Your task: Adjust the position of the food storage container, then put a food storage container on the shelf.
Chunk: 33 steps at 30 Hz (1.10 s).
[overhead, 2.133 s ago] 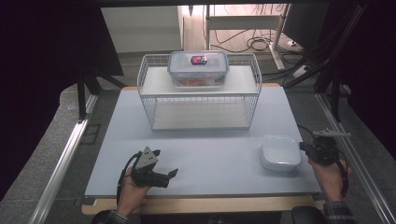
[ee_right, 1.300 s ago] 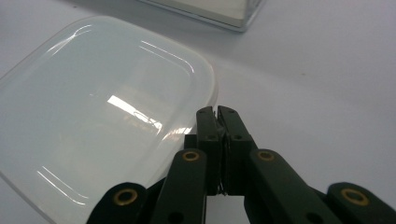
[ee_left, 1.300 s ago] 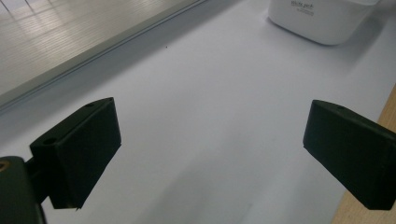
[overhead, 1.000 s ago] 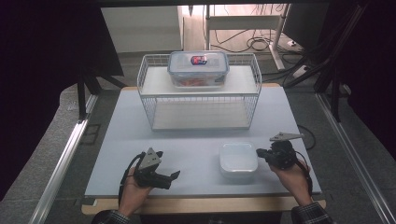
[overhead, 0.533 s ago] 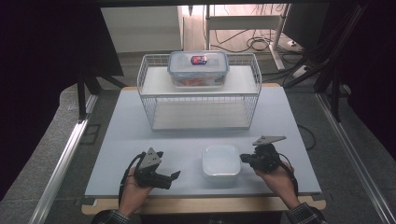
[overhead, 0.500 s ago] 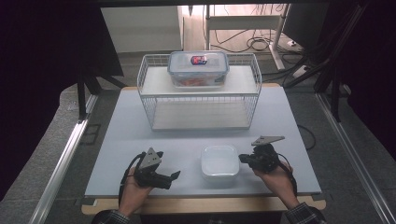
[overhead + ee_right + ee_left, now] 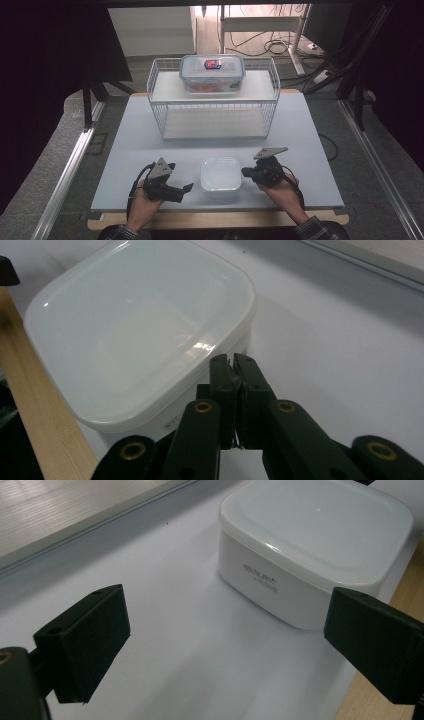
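Note:
A white square lidded container (image 7: 220, 173) sits on the pale table near its front edge, between my two grippers. My right gripper (image 7: 246, 172) is shut with nothing in it, and its closed tips rest against the container's right side. In the right gripper view the closed jaws (image 7: 233, 362) meet the container (image 7: 140, 325) just under its rim. My left gripper (image 7: 186, 191) lies low on the table to the container's left, a short gap away. Its jaws stand wide apart in the left gripper view (image 7: 225, 645), with the container (image 7: 315, 535) ahead, beyond the jaw tips.
A white wire rack (image 7: 215, 107) stands at the back middle of the table. On its top shelf sits a clear food box (image 7: 212, 74) with a blue-rimmed lid. The wooden front edge (image 7: 215, 219) runs just behind the container. Black frame posts flank the table.
My shut right gripper has slid left from the table's right edge, and the white container has moved with it to the front middle. The left gripper has stayed in place.

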Each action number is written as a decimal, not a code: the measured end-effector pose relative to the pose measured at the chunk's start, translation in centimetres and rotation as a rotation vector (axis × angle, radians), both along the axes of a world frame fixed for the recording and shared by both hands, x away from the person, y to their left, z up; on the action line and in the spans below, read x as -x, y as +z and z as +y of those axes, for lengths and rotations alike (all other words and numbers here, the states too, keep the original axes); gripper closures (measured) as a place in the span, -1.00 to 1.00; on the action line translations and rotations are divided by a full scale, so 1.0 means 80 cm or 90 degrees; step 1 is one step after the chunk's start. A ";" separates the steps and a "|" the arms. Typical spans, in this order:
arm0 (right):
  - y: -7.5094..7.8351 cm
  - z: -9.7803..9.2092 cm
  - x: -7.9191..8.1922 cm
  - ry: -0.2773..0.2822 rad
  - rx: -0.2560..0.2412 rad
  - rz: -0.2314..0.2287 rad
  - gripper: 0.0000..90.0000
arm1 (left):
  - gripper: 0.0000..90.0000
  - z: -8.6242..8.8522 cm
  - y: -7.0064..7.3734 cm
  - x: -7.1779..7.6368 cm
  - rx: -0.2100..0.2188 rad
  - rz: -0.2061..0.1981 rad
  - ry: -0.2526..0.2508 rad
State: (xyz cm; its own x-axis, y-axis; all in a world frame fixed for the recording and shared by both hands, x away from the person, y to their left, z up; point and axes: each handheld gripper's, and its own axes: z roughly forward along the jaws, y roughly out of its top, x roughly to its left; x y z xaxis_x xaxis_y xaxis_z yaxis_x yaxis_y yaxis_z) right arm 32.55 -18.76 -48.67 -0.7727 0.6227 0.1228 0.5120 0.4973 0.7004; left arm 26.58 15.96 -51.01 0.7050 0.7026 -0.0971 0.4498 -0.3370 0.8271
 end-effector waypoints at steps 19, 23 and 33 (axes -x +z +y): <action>0.007 -0.039 0.007 0.025 -0.076 -0.060 -0.55 | -0.95 -0.006 0.003 0.011 -0.033 -0.026 -0.051; 0.003 -0.036 0.009 0.044 -0.075 -0.052 -0.74 | -0.95 -0.006 -0.002 0.009 -0.045 -0.009 -0.049; 0.001 -0.033 0.007 0.017 -0.057 -0.058 -0.91 | -0.93 -0.010 0.001 0.008 -0.069 0.020 -0.024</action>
